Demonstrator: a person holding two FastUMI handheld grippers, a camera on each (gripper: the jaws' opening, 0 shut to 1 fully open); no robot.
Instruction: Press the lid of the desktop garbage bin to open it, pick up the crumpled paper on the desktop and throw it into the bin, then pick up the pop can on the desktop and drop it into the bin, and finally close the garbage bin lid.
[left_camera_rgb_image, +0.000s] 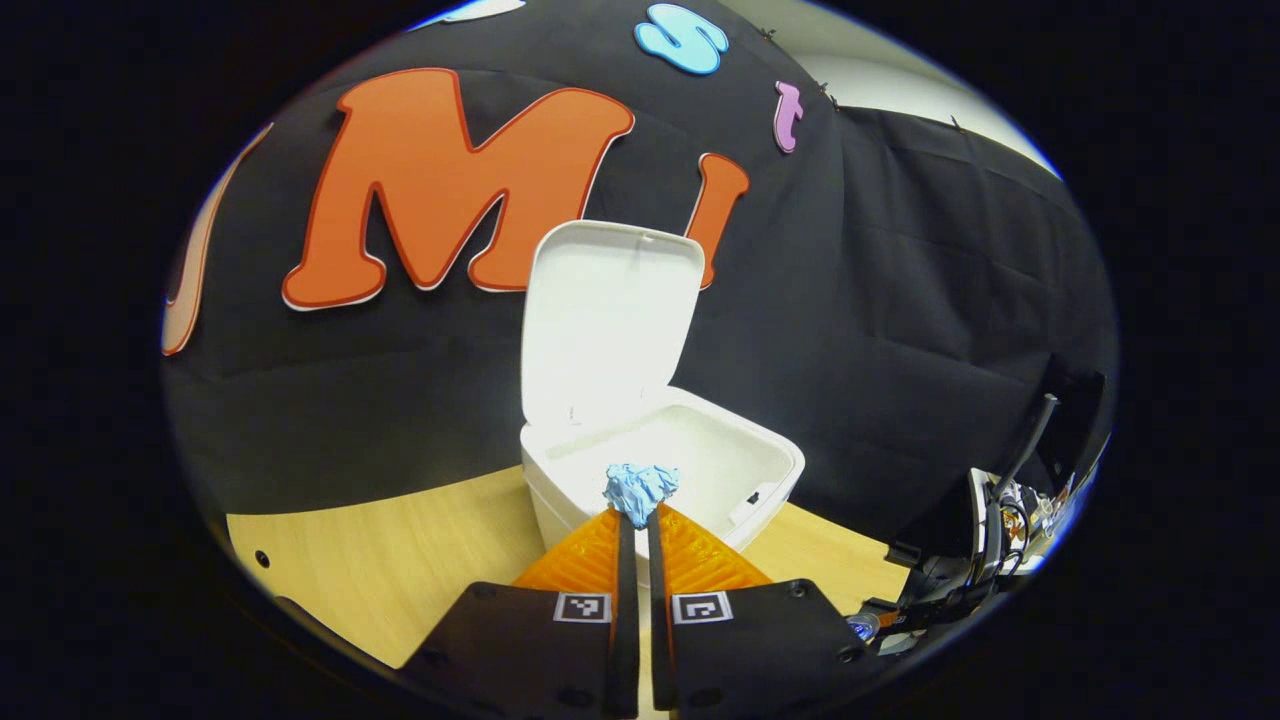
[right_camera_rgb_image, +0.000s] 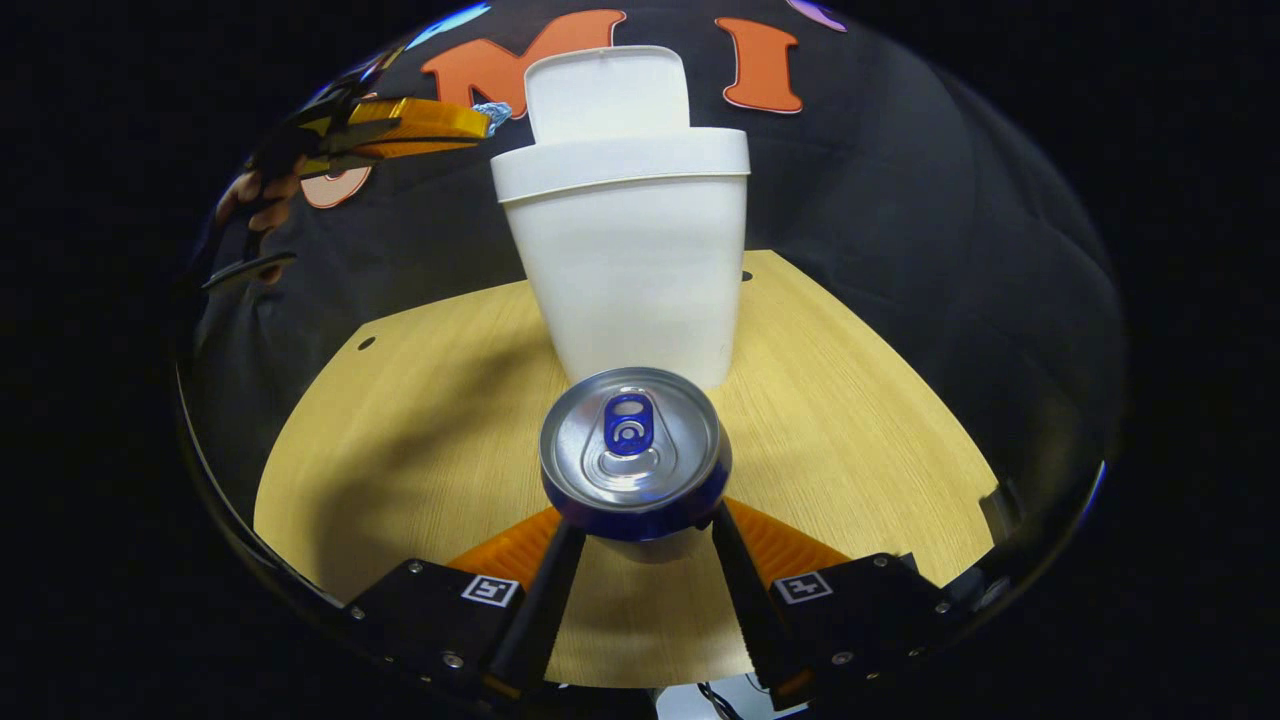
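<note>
Pale wooden desktop (right_camera_rgb_image: 420, 420) carries the lid-up white plastic bin (right_camera_rgb_image: 630, 260); left gripper (left_camera_rgb_image: 638, 515) pinches crumpled blue paper (left_camera_rgb_image: 640, 488) above its rim, risking a spill outside, while right gripper (right_camera_rgb_image: 636, 535) clamps the blue-tabbed aluminium can (right_camera_rgb_image: 632, 450).

Two hand-held claws on black mounts

Each claw, left (left_camera_rgb_image: 640, 520) and right (right_camera_rgb_image: 640, 535), has ribbed wedge-shaped fingers fixed to flat black plates. The plates carry small square black-and-white markers and round screw heads near their corners, seen in both gripper views.
</note>
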